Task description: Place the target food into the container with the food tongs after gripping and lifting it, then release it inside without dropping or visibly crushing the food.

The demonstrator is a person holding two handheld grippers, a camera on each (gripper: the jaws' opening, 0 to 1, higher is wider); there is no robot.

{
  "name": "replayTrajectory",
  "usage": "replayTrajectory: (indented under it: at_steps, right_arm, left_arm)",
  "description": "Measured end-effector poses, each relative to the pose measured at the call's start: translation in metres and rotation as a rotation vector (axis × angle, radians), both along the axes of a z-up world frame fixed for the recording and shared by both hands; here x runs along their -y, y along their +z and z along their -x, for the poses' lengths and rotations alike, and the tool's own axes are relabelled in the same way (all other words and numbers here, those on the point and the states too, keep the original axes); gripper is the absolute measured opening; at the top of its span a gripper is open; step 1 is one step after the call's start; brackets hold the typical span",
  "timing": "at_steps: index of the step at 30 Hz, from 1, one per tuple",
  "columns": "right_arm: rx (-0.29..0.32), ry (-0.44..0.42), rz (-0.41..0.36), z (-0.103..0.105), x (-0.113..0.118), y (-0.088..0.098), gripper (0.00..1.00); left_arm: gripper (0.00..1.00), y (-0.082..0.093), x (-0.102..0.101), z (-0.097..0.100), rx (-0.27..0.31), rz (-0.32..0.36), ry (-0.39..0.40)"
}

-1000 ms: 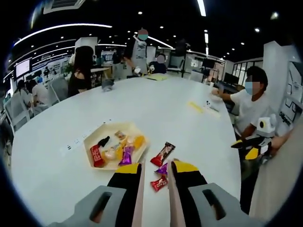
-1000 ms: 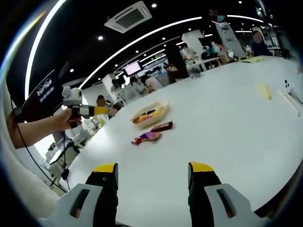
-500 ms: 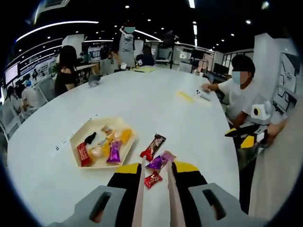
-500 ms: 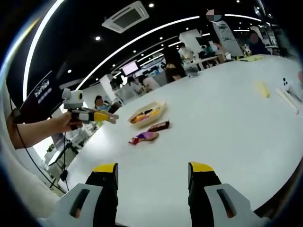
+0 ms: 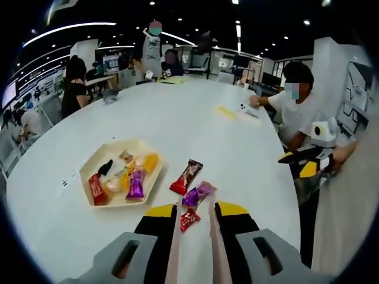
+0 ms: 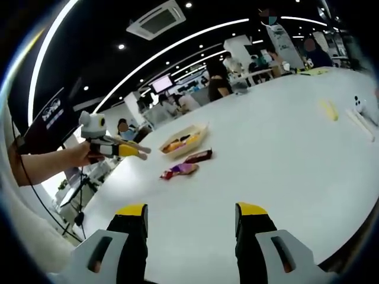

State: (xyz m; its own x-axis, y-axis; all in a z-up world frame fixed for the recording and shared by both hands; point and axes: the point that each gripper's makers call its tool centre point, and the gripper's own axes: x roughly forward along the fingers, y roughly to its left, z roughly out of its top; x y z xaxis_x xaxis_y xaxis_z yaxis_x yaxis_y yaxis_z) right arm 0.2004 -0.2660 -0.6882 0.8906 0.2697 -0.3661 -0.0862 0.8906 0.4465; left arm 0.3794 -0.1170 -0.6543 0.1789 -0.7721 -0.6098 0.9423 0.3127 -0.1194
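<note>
Left gripper (image 5: pixel 193 214), squeezing tongs (image 5: pixel 192 248) near-closed above loose candies (image 5: pixel 192 204) on the bench (image 5: pixel 195 127) beside the tray (image 5: pixel 95 168), could crush or miss one; right gripper (image 6: pixel 190 214) spread, idle.

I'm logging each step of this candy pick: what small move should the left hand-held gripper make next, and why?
Probably ease the left hand-held gripper down and forward: its tongs point at the purple candy lying on the table, outside the tray.

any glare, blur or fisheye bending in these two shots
Left gripper view: sharp at the tray and purple candy, ceiling lights reflecting softly off the white table. Right gripper view: heavy bending curves the ceiling light strip; far people are soft.
</note>
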Motion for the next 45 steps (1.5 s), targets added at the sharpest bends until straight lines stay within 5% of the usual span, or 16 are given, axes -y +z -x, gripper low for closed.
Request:
replayTrajectory:
  at_steps: [17, 45]
  right_arm:
    - [-0.014, -0.019, 0.007, 0.001, 0.006, -0.002, 0.6]
    - [-0.049, -0.029, 0.013, -0.001, 0.01, -0.01, 0.6]
  left_arm:
    - [0.24, -0.022, 0.004, -0.004, 0.021, -0.05, -0.062]
    - [0.25, -0.06, 0.008, -0.007, 0.081, -0.238, -0.276]
